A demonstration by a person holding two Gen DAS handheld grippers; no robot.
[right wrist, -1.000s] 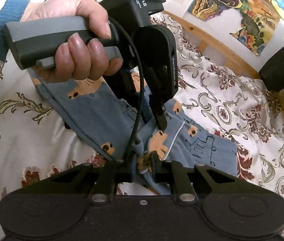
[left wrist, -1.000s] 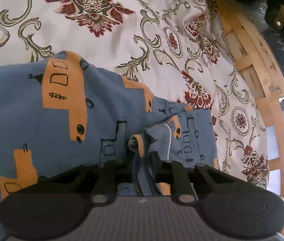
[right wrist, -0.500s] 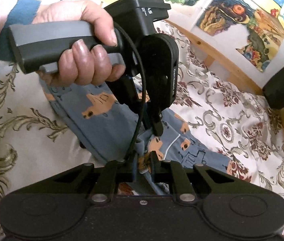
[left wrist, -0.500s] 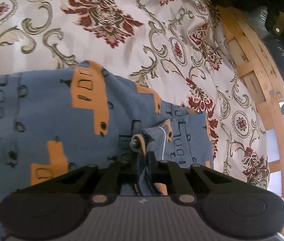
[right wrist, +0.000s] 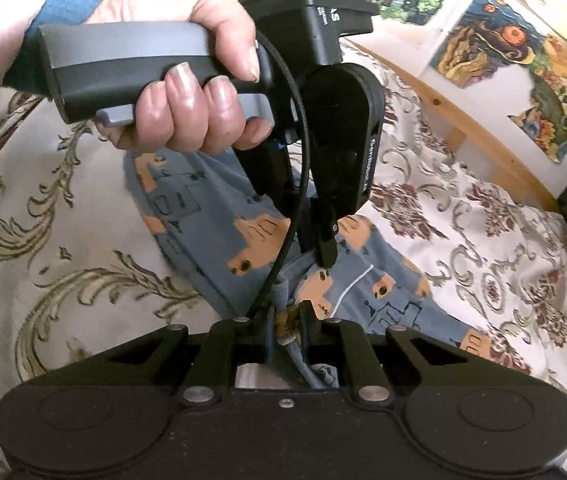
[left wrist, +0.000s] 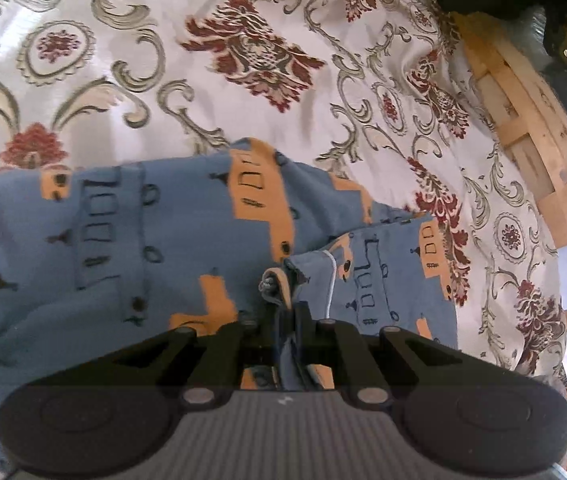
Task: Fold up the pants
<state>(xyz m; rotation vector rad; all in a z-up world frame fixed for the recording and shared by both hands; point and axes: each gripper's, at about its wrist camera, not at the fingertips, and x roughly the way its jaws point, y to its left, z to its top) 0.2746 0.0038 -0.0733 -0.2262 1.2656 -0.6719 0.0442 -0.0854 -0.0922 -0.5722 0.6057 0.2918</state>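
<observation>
**Both grippers carry the pinched edge of the pants further over the bed**

Compared with one second ago, more of the bedspread shows beyond the pants in the left wrist view, and the blue cloth sits lower in the picture. In the right wrist view the hand that holds the left gripper appears larger and higher than before. I judge that both grippers are lifting and pulling their pinched edge together, so the fold is in progress and the carried layer is not yet laid down.

The left gripper has its jaws pressed together on a bunched edge of the pants, where a small grey cord knot sticks out just beyond the tips. The right gripper is also clamped on a gathered piece of the same edge, very near to the left gripper's fingers, which come down from above.

The pants lie on the bedspread in the middle of both views, partly doubled, with one layer over another at the right side. The fabric is soft, thin blue cotton with orange vehicle prints and a thin white piping line; it hangs in loose folds and wrinkles easily. The bedspread is cream, woven, with dark red flowers and grey-green scrolls. A wooden bed frame runs along the far right, and colourful pictures hang on the wall behind.
</observation>
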